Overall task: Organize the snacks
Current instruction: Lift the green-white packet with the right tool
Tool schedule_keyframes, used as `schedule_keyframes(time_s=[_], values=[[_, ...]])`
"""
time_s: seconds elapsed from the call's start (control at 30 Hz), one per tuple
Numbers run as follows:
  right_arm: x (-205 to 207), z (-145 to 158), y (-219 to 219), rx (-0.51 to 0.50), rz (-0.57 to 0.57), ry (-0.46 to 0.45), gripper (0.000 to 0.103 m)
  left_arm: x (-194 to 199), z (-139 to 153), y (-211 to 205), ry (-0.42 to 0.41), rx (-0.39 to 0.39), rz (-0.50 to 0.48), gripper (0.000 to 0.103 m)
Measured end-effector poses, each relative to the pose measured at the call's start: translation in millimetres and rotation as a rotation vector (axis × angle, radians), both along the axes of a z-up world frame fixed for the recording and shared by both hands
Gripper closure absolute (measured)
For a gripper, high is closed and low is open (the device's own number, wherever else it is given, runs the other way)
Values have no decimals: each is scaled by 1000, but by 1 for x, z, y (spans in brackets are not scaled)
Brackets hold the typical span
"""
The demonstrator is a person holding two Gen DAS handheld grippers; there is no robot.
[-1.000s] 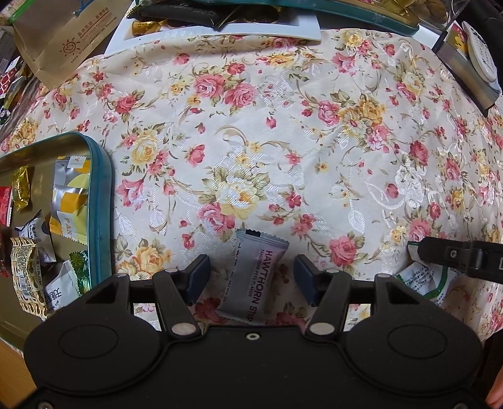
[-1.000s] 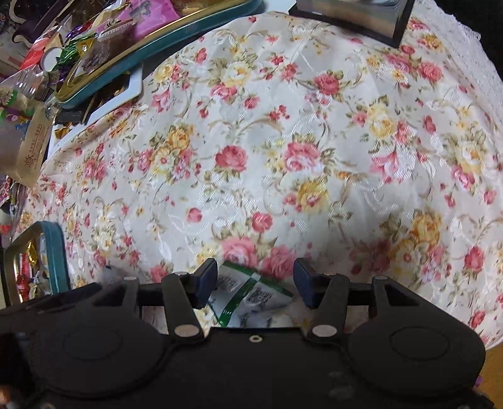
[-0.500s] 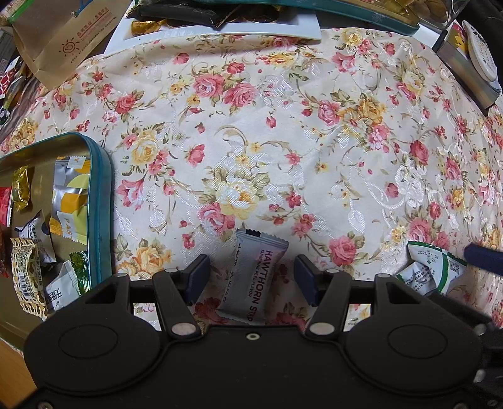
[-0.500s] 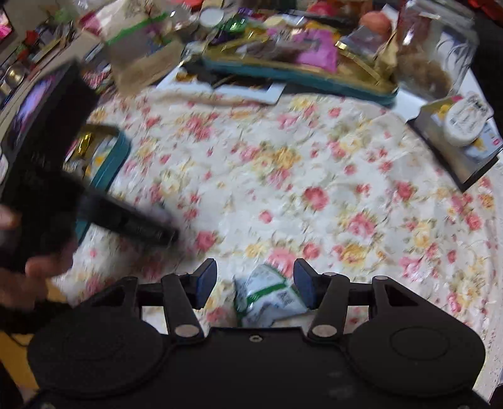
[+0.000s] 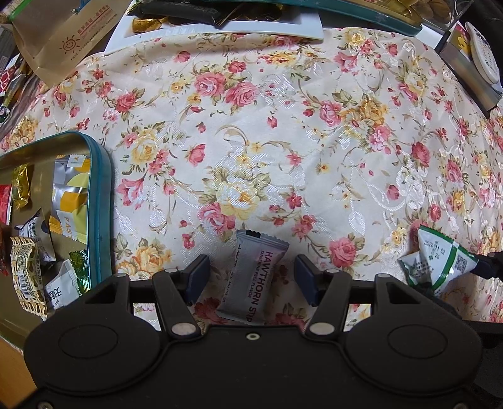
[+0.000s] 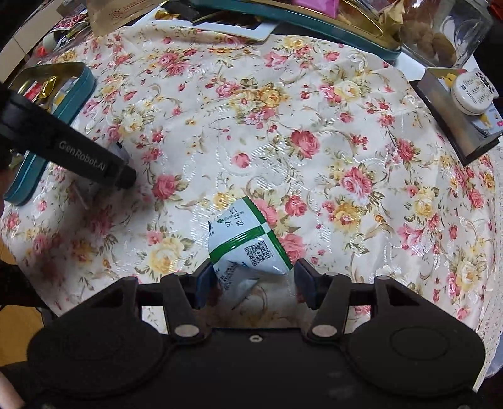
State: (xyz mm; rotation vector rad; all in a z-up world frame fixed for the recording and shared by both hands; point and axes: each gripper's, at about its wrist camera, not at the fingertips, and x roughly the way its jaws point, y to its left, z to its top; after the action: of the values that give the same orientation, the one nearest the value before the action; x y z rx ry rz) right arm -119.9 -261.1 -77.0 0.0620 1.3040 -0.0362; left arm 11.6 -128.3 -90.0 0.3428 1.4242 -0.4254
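A grey "Hawthorn Strip" packet (image 5: 254, 277) lies on the floral tablecloth between the fingers of my open left gripper (image 5: 251, 277), which do not touch it. A white-and-green snack packet (image 6: 248, 248) lies between the fingers of my open right gripper (image 6: 251, 280); it also shows in the left wrist view (image 5: 437, 264). The teal-rimmed tin (image 5: 100, 204) at the left holds several wrapped snacks. The left gripper's black finger (image 6: 94, 163) shows at the left of the right wrist view.
A brown paper bag (image 5: 63, 37) and a white tray (image 5: 220, 28) lie at the back. A large teal tin (image 6: 314, 25) of snacks, a clear jar (image 6: 440, 37) and a metal stand with a round tin (image 6: 471, 91) are at the back right.
My right gripper has swung round and settled over the white-and-green packet, which now sits farther in between its fingers. My left gripper has stayed still around the grey packet.
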Motion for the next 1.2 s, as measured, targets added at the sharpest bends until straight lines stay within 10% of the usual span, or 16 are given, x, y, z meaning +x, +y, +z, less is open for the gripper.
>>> schedule_keyframes(time_s=[0.3,0.43,0.83,1.2], values=[[2,2,-2,-66,-26,-41,47,-1,1,1,-8,-1,8,42],[1,3,-6,-6,-32,-73,71,-1,5,4,-22,-12,20,62],[-2,24,-10,86,-78,-142,73,3,12,21,-12,-34,62,74],[-3,56,-11,104,-168,-235,73,13,78,40,-88,-73,77,75]])
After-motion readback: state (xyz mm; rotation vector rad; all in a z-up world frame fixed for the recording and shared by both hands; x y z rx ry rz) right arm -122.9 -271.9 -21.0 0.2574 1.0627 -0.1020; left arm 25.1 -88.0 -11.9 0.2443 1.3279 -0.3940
